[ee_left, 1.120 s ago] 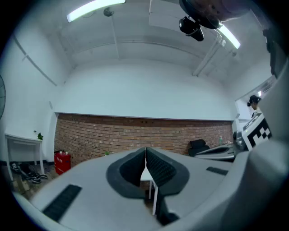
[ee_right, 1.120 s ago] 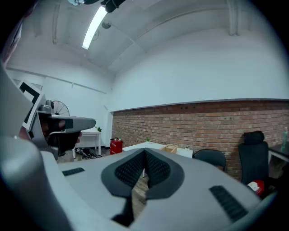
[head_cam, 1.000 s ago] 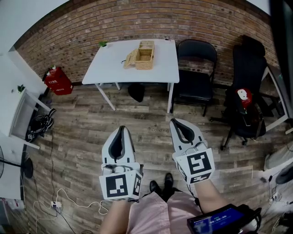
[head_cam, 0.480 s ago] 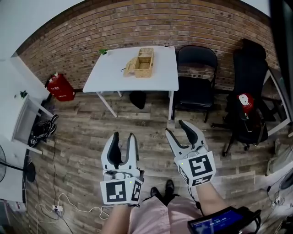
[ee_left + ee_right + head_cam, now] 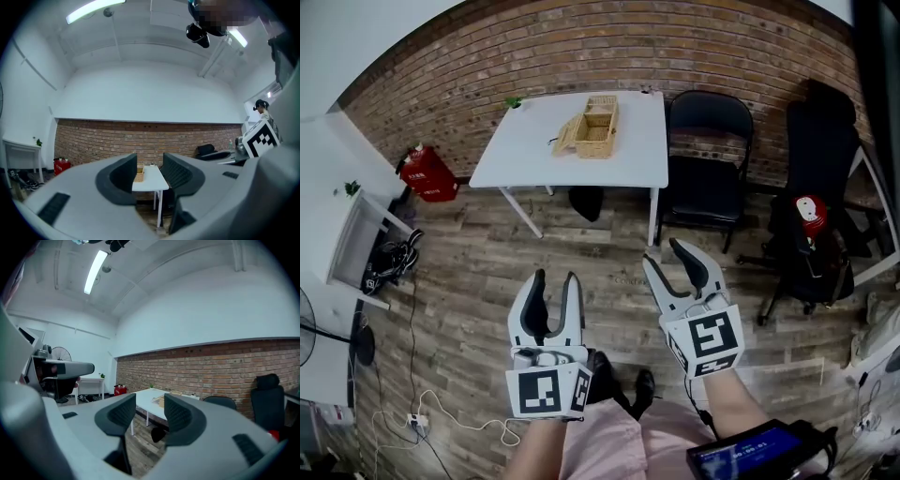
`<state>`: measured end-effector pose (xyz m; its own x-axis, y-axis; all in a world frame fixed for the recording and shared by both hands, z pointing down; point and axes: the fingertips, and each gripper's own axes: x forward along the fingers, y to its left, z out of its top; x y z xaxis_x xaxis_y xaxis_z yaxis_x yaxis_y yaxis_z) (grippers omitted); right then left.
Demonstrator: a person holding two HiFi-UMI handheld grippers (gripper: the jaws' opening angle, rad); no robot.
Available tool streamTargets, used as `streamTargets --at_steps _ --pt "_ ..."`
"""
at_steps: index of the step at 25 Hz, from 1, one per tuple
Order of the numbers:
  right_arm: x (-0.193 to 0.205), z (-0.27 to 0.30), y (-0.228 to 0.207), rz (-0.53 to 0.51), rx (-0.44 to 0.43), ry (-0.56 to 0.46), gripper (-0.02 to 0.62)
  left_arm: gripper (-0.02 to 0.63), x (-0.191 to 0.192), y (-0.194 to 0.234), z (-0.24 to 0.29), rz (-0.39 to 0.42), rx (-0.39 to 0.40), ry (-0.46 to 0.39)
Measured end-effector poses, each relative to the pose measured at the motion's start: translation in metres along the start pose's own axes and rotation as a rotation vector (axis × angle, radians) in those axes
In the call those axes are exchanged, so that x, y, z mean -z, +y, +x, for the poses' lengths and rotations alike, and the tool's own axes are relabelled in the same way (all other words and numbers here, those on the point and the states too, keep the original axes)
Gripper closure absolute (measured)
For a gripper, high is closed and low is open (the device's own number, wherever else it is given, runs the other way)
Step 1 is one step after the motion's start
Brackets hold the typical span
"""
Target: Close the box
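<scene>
A wicker box [image 5: 595, 126] with its lid swung open to the left stands on a white table [image 5: 581, 155] by the brick wall. Both grippers hover over the wooden floor, well short of the table. My left gripper [image 5: 553, 284] is open and empty, its jaws having just opened from shut. My right gripper [image 5: 667, 259] is open and empty too; its jaws sprang wide and have just eased in slightly. In the left gripper view the box [image 5: 139, 173] and table [image 5: 149, 181] show between the jaws of the left gripper [image 5: 149, 161]. The right gripper [image 5: 149, 401] frames the table [image 5: 149, 410] and box [image 5: 161, 399].
A black folding chair [image 5: 708, 141] stands right of the table, an office chair [image 5: 820, 187] further right. A red canister [image 5: 427, 173] and a white side desk [image 5: 352, 234] are at the left. Cables [image 5: 441, 412] lie on the floor.
Both grippers went from shut to open with nothing between the jaws. Both drifted a little forward; the table and box now show between the jaws in the gripper views.
</scene>
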<state>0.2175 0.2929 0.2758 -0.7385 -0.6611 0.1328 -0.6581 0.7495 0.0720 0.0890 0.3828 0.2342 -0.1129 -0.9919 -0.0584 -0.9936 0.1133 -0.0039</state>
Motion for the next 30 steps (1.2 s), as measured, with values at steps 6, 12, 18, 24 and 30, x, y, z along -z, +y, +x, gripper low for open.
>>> streamTargets --at_steps 6,12,18,24,30 --pt "0.009 0.041 -0.012 0.003 0.003 0.024 0.407 0.434 0.017 0.021 0.035 -0.012 -0.009 0.024" --pt "0.021 0.108 -0.018 0.001 0.021 0.064 0.416 0.435 0.042 0.063 0.091 -0.047 0.003 0.051" --pt "0.004 0.176 -0.03 -0.008 0.072 0.069 0.422 0.434 0.038 0.104 0.156 -0.056 0.05 0.038" --pt "-0.028 0.222 -0.036 -0.032 0.129 0.028 0.426 0.436 0.02 0.141 0.203 -0.05 0.095 -0.011" --pt "-0.036 0.247 -0.043 -0.044 0.181 0.022 0.431 0.436 0.023 0.156 0.235 -0.051 0.145 -0.018"
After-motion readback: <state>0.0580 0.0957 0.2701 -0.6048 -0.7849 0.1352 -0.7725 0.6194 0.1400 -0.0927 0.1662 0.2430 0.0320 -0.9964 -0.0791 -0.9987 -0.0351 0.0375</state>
